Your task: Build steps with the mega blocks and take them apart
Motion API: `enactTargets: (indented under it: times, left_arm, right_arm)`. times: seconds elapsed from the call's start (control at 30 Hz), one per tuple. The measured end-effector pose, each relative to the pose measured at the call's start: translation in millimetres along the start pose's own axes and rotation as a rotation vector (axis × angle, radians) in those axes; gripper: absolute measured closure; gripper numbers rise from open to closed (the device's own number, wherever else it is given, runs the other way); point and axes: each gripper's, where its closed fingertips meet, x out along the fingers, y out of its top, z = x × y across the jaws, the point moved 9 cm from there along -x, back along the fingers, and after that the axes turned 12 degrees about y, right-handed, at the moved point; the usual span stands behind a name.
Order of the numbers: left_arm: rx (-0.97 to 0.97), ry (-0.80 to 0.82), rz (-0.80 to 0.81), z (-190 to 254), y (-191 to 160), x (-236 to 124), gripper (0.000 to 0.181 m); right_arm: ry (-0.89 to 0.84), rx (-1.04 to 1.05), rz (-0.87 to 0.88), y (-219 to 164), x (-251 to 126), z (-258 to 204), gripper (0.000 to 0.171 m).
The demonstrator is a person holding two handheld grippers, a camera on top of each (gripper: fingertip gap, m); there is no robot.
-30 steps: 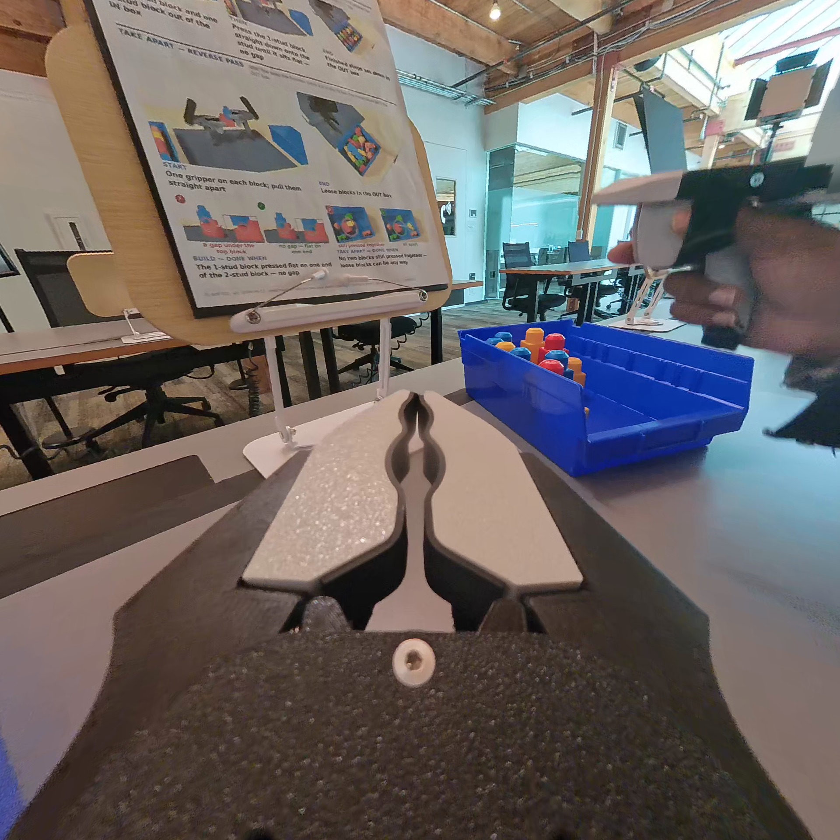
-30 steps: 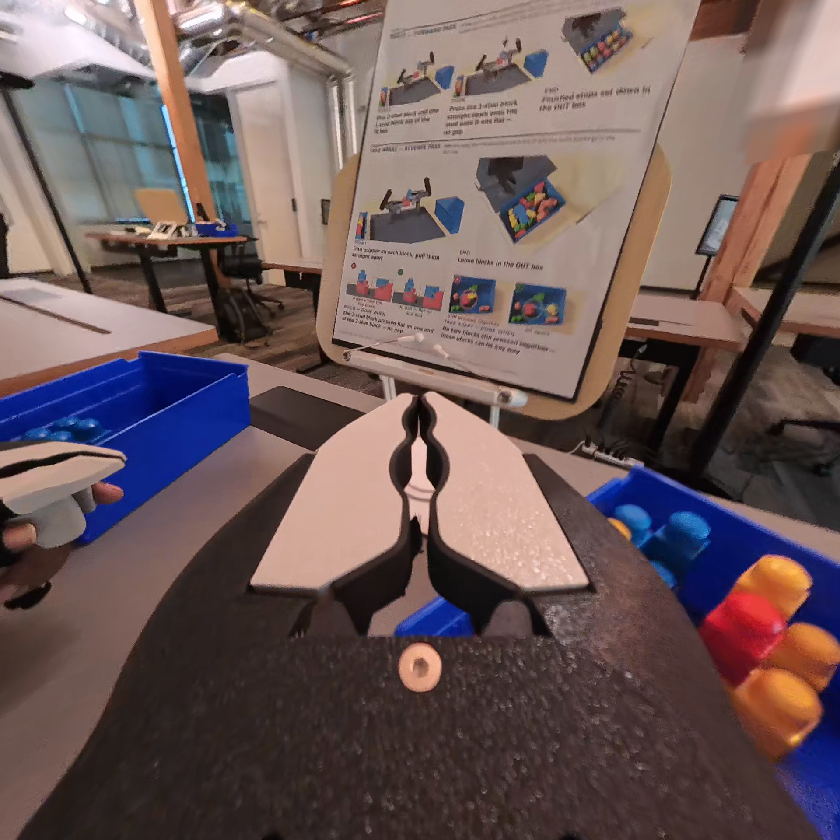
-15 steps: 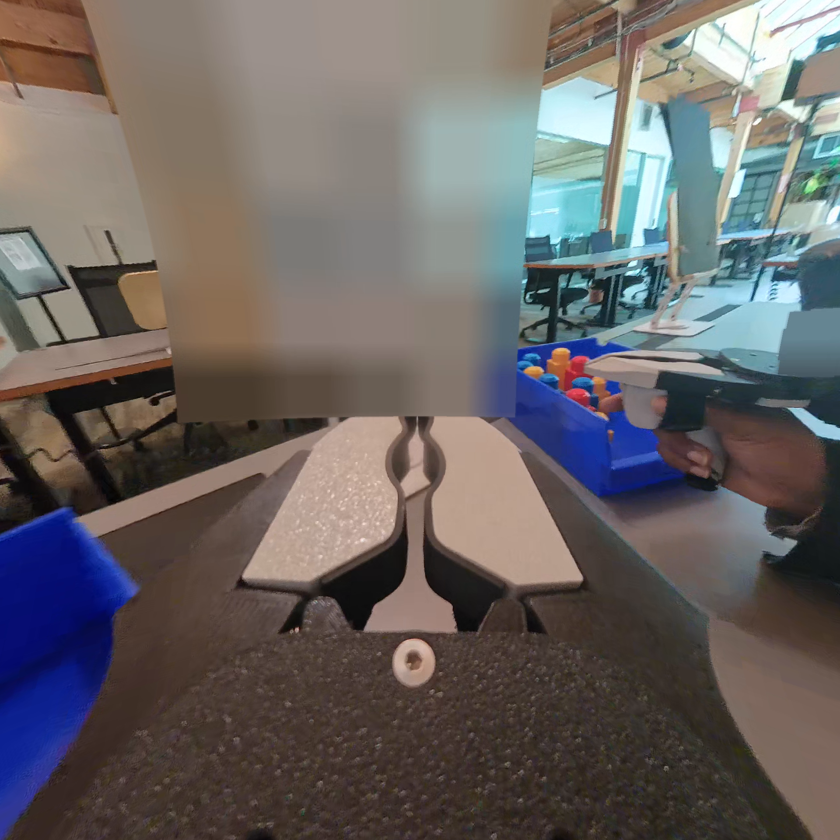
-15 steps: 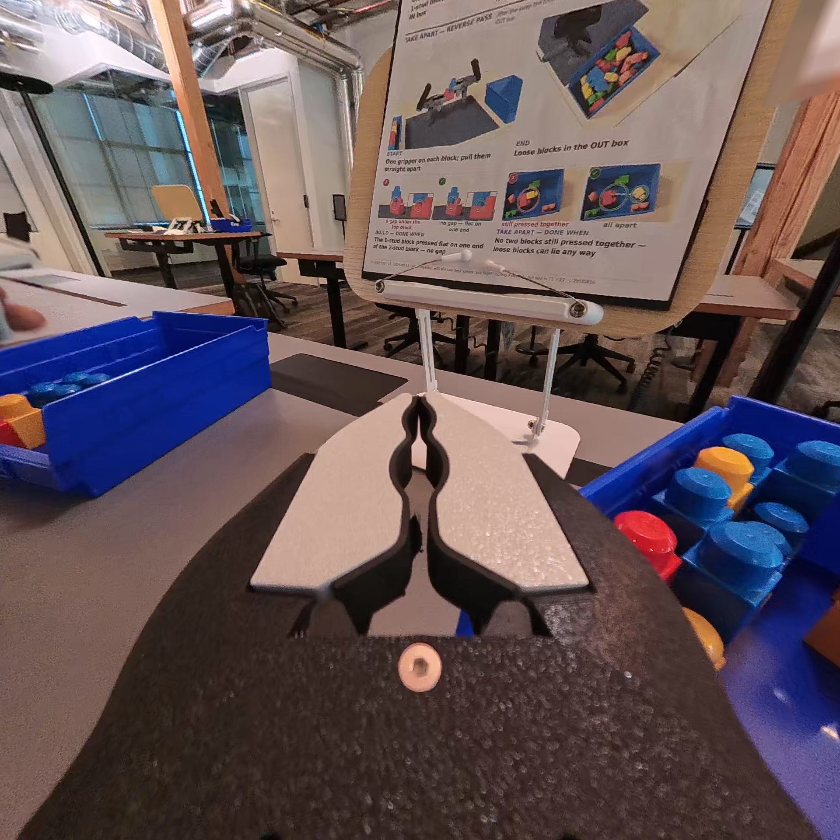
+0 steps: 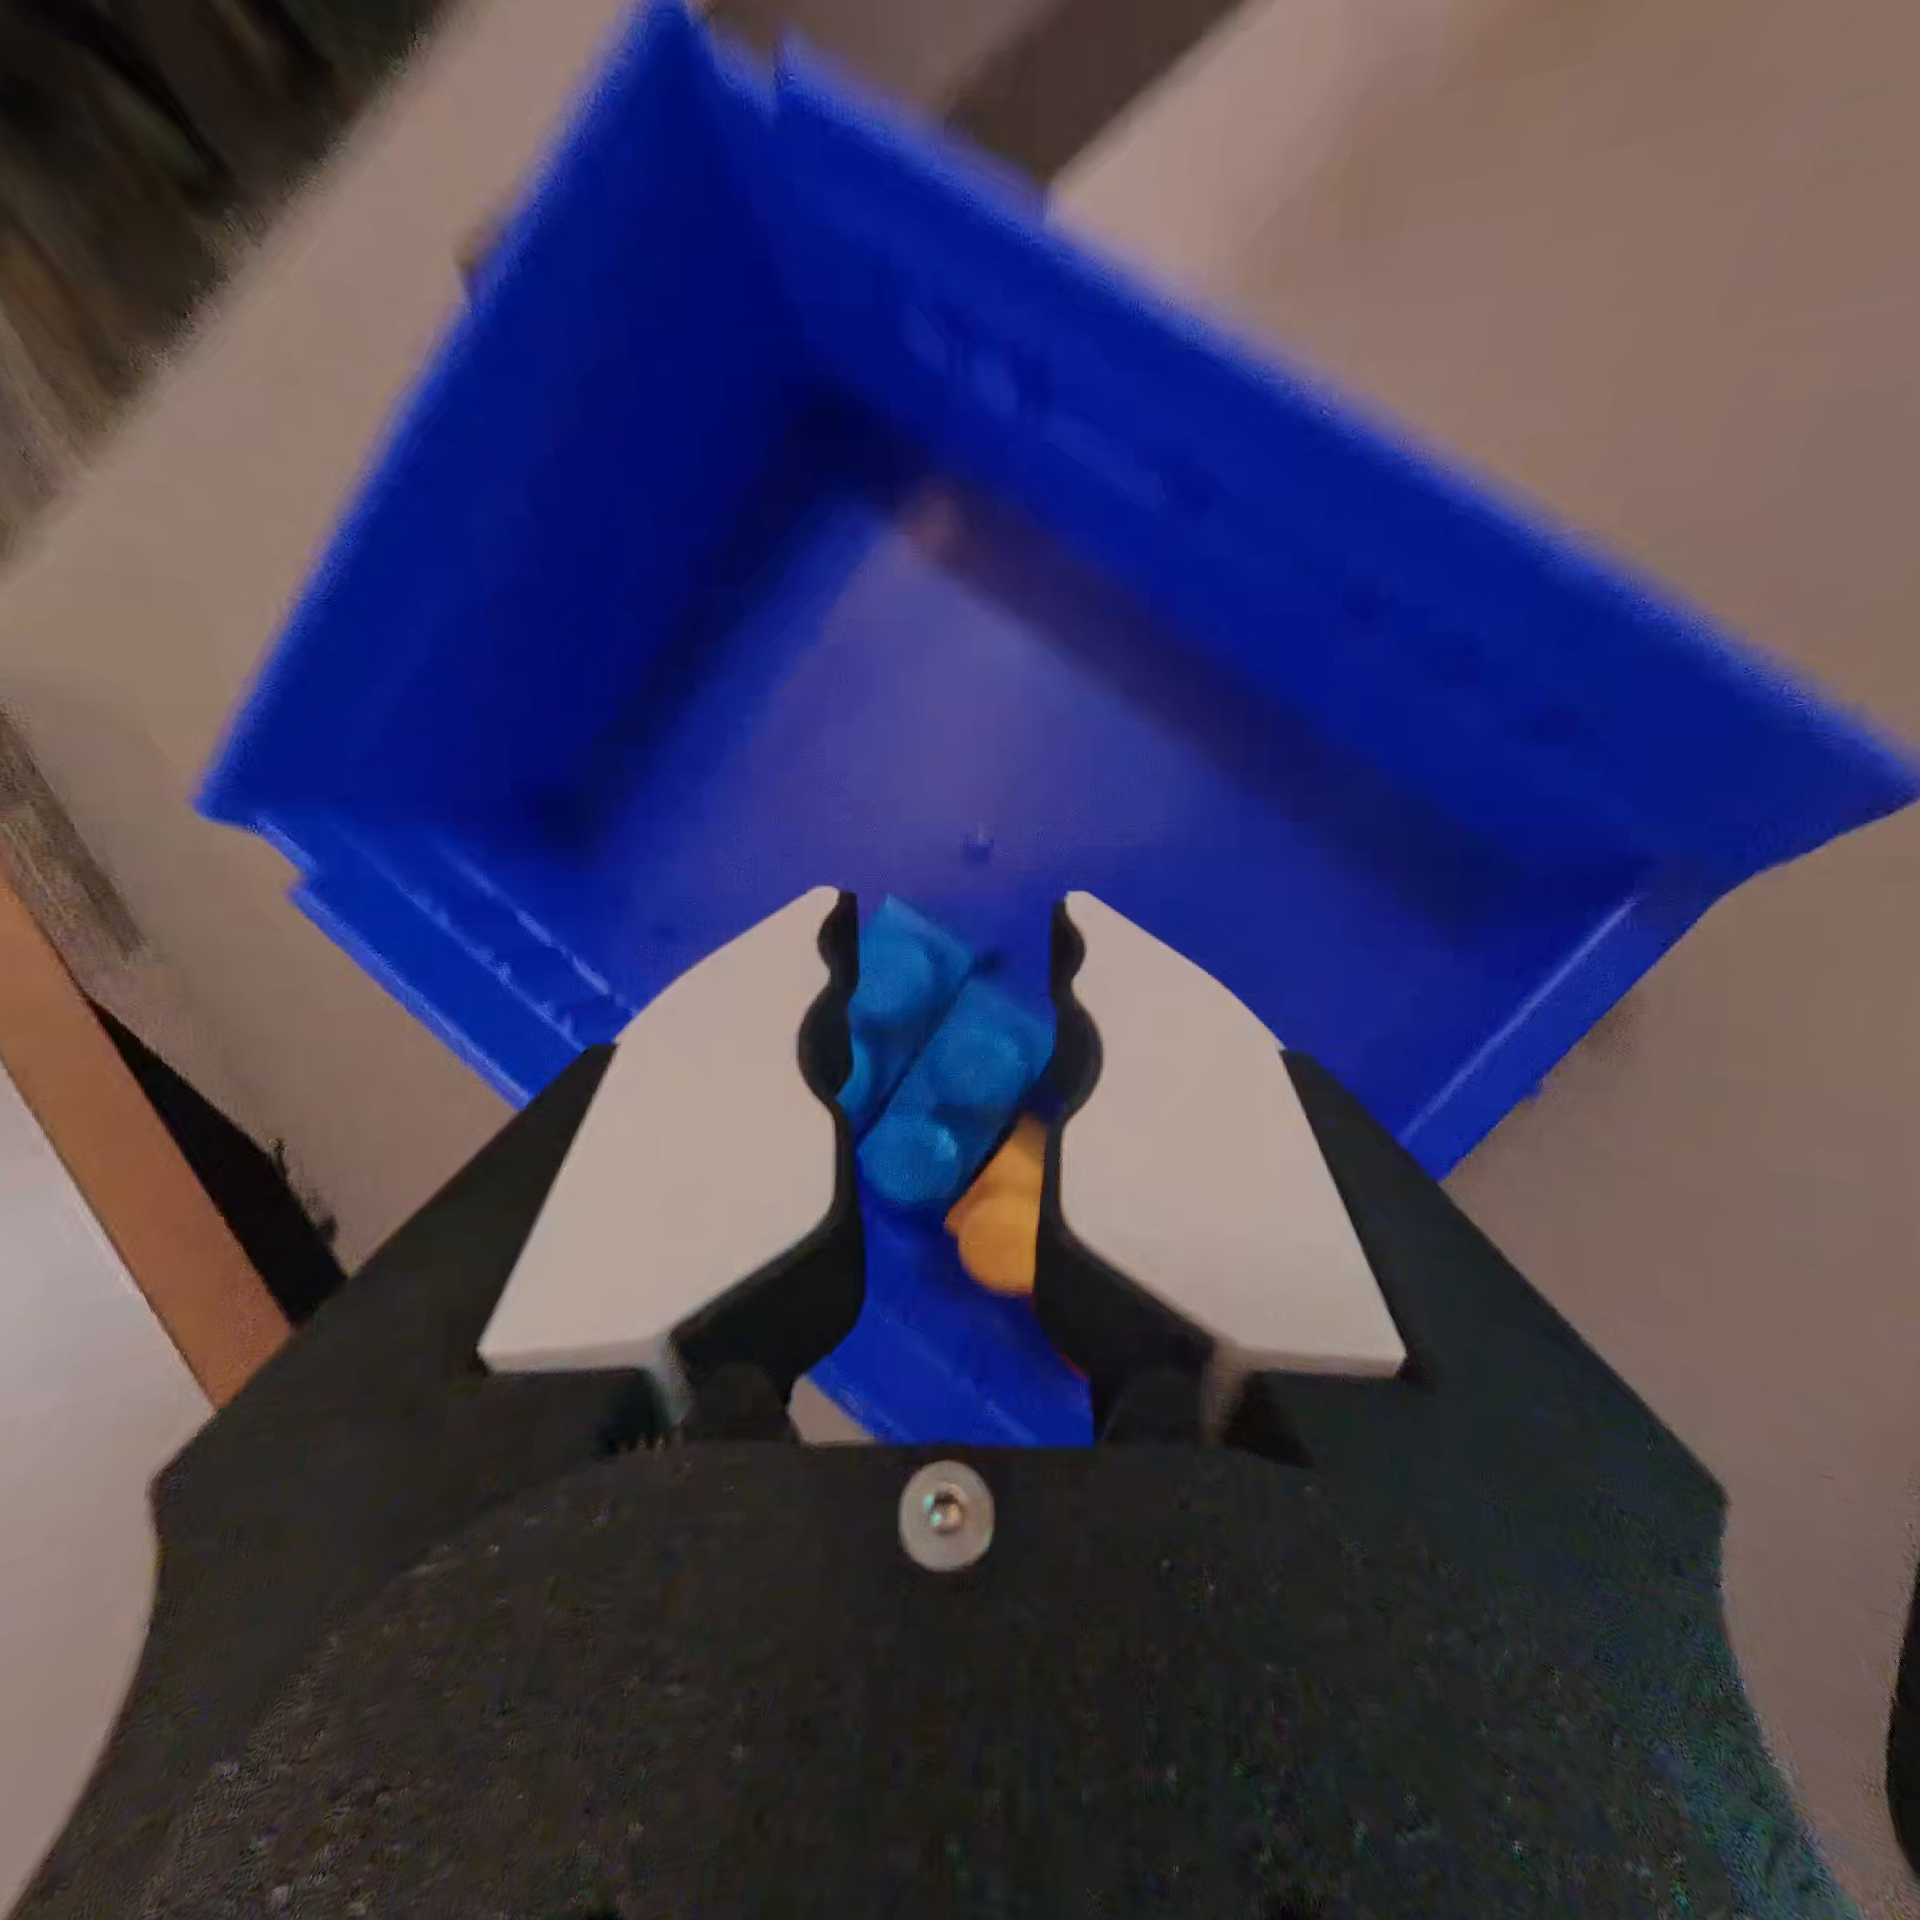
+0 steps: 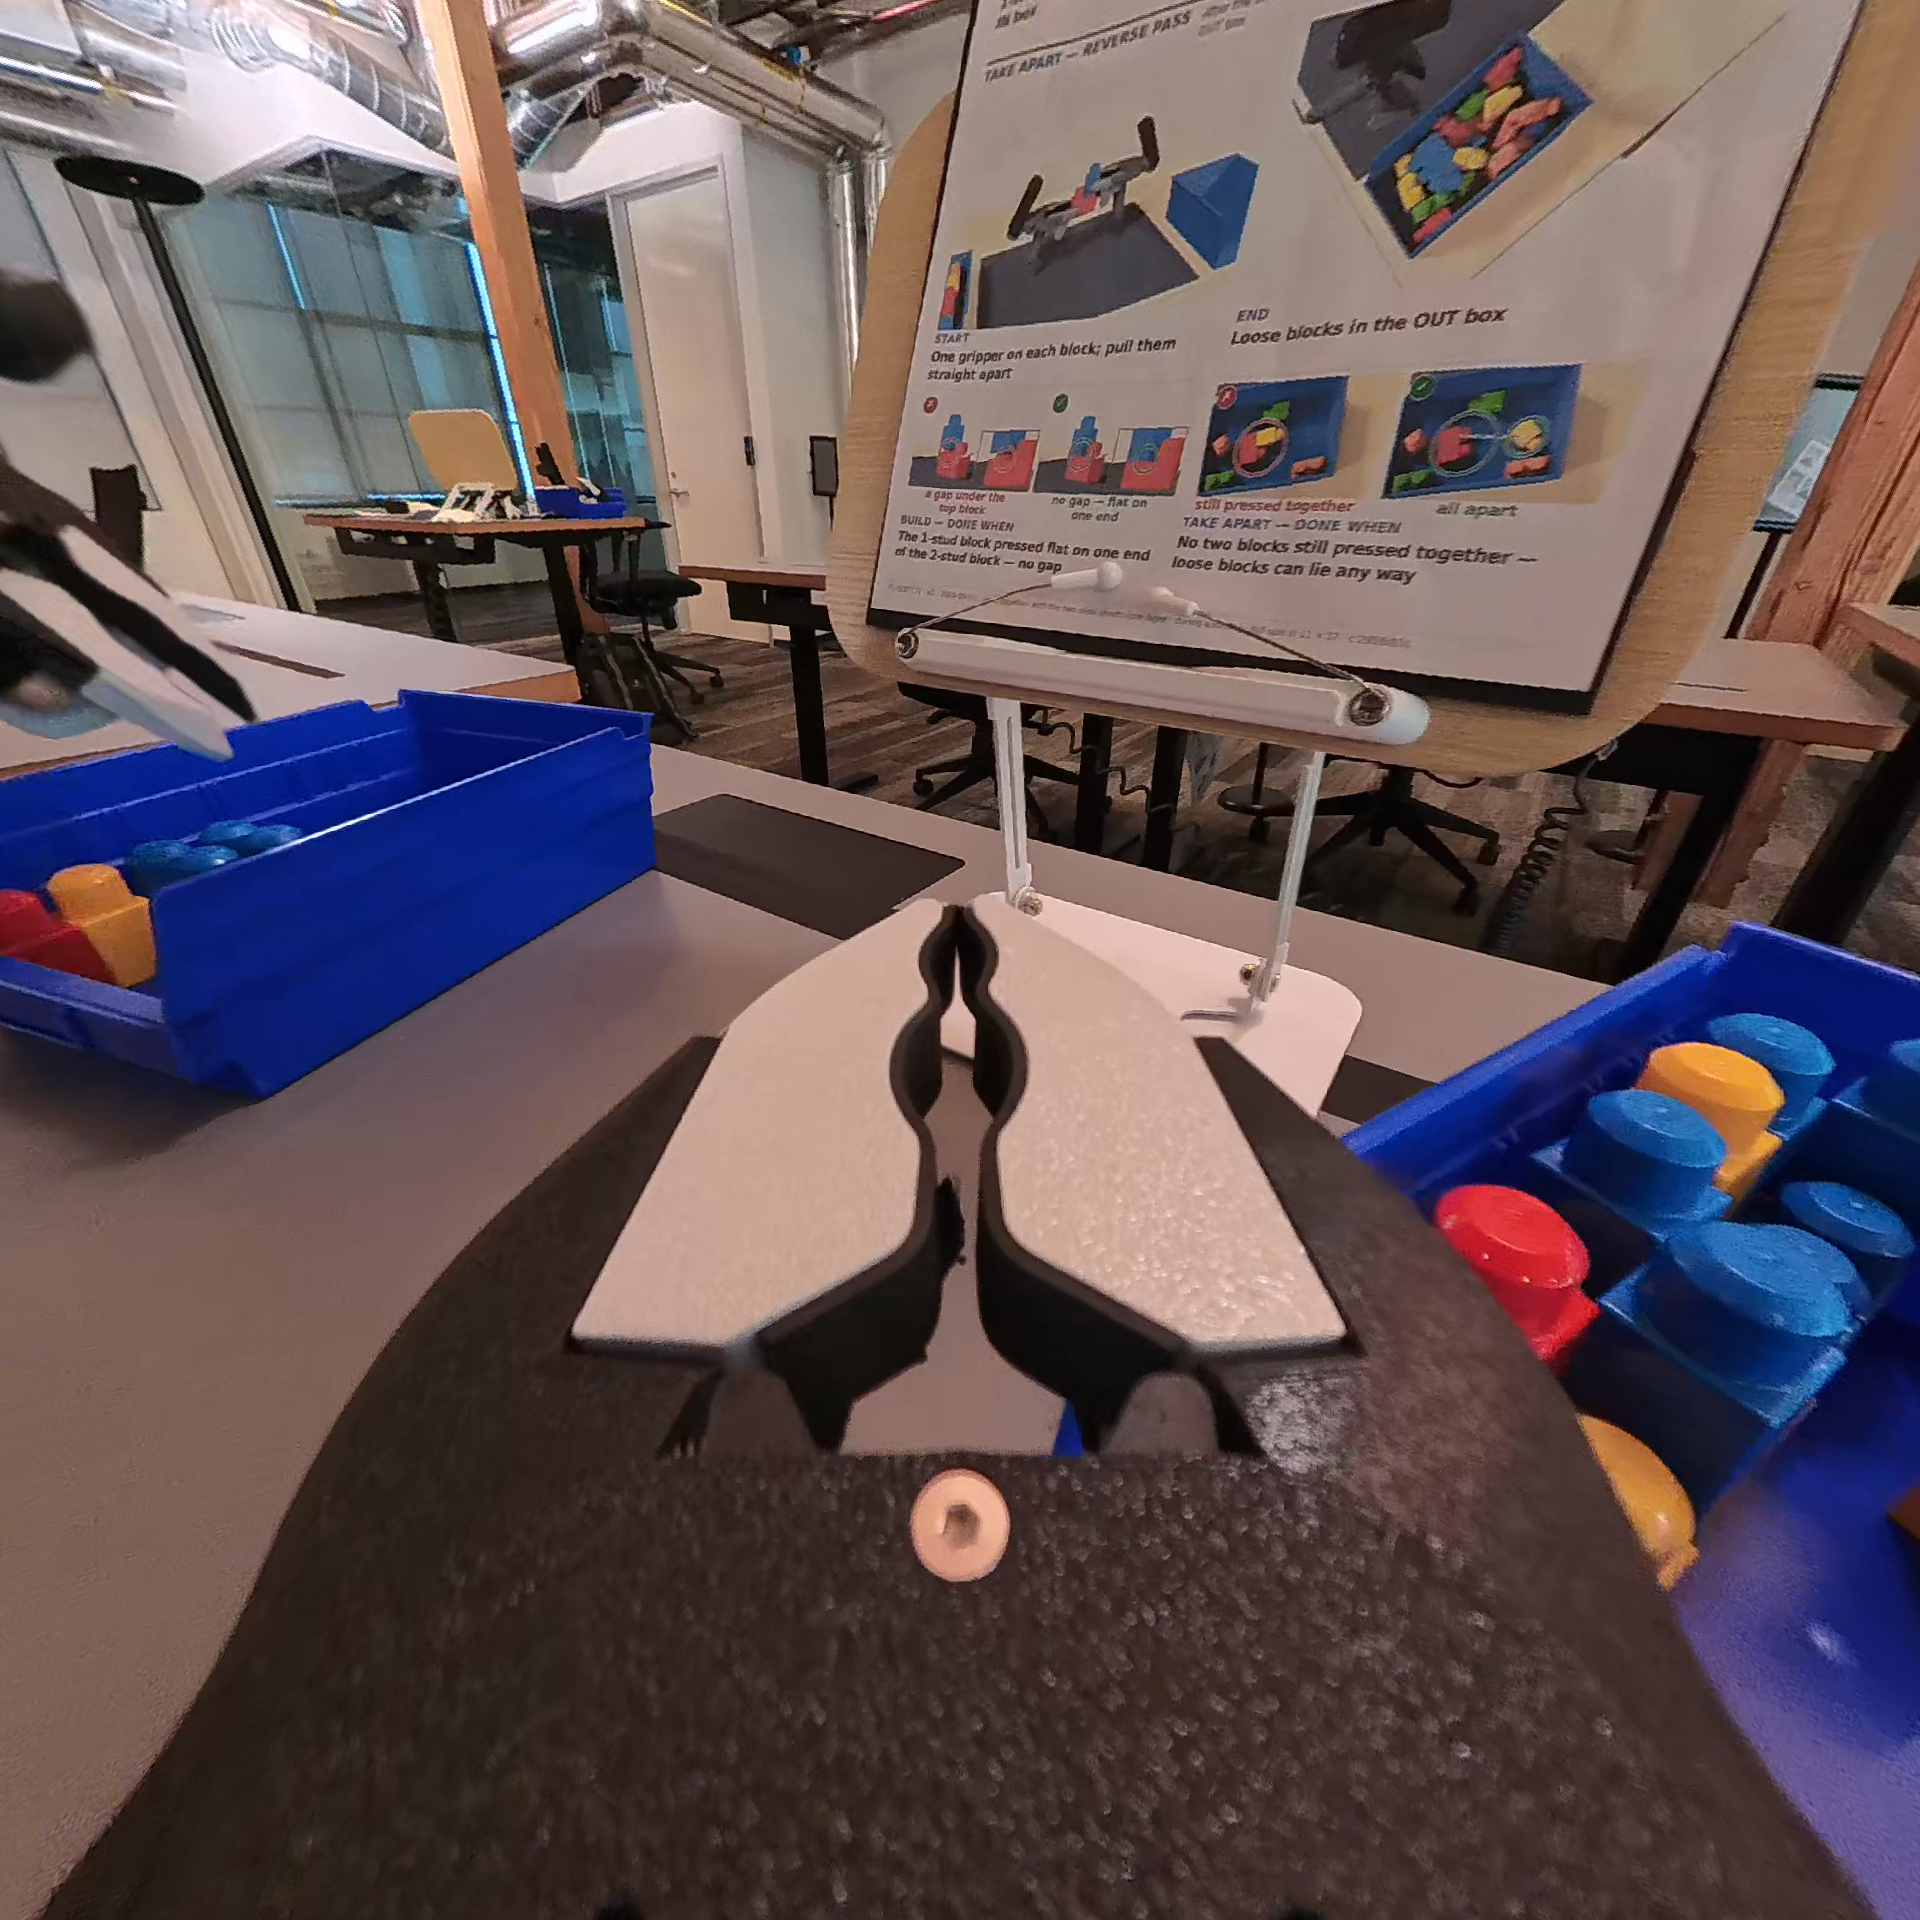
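Blocks are split between two blue bins on the grey table (image 6: 312, 1247) right now. The left gripper (image 5: 956, 914) is pointed steeply down into the left bin (image 5: 582, 540), with its jaws spread apart and nothing pinched between them. Framed in the gap between the pale fingers (image 5: 707, 1122) are a couple of blue blocks (image 5: 940, 1060) lying on the bin floor, and an orange block (image 5: 997, 1226) is tucked right beside them. Whether the fingers are actually touching any of those can't be told, since that view is pretty smeared. Most of the bin floor beyond them is bare.

From the right wrist view, the same bin (image 6: 416, 894) is seen off to the left, with a red block (image 6: 31, 935) and a yellow block (image 6: 104, 914) near its front end and blue studs behind them. The left gripper (image 6: 156, 707) is seen tilted down over that bin's far edge.

The right gripper (image 6: 958, 920) is held level above the table, jaws pressed together at the tips, nothing gripped. Just to its right, a second blue bin (image 6: 1507, 1081) is packed with blue, red and orange blocks (image 6: 1704, 1247). Straight ahead, an instruction sheet on a wooden board (image 6: 1299, 364) is propped on a white stand (image 6: 1288, 997), and a dark mat (image 6: 810, 852) is laid on the table between the stand and the left bin.
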Motion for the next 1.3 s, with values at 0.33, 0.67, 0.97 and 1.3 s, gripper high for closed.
enactTargets:
  times: [0.33, 0.67, 0.97, 1.3]
  left_arm:
    - [0.028, -0.066, -0.359, -10, -22, 57, 0.14]
    - [0.089, -0.042, -0.411, -7, -14, 71, 0.151]
    - [0.075, 0.123, -0.057, -9, 36, -17, 0.151]
    - [0.302, -0.039, 0.078, 116, 94, -97, 0.151]
  right_arm:
    - [0.042, 0.008, -0.032, -7, 5, -1, 0.171]
    - [0.065, 0.012, -0.052, -11, 8, -2, 0.171]
    - [0.06, 0.008, -0.04, -9, 6, -2, 0.171]
    - [0.062, -0.01, -0.039, -7, 4, -5, 0.171]
